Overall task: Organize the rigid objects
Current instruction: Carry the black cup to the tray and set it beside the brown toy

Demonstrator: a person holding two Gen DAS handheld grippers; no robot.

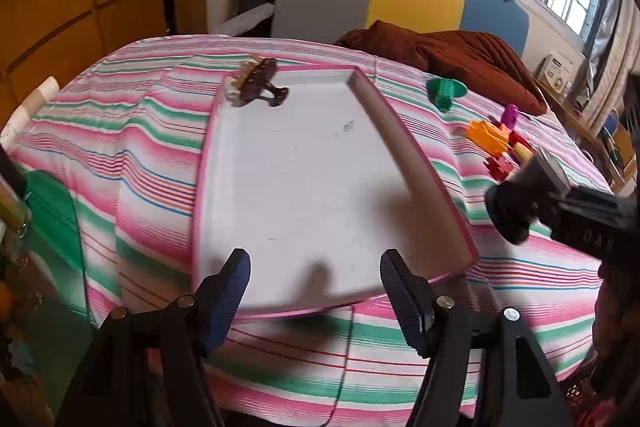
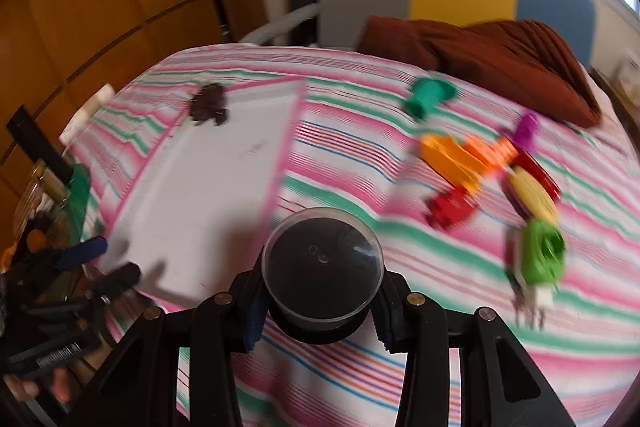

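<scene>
Right gripper (image 2: 320, 311) clamped on round black container (image 2: 323, 267), held above striped bed (image 2: 360, 155), beside white tray (image 2: 208, 187). Left gripper (image 1: 316, 287) wide open, empty, over tray's near edge.

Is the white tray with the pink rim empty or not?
Not empty. One dark brown toy lies in the far corner of the tray; the rest of its white floor is bare.

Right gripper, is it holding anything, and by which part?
Yes. The right gripper is shut on a round black jar, its pads clamping opposite sides of the jar's body below the clear rim. The left gripper holds nothing.
</scene>
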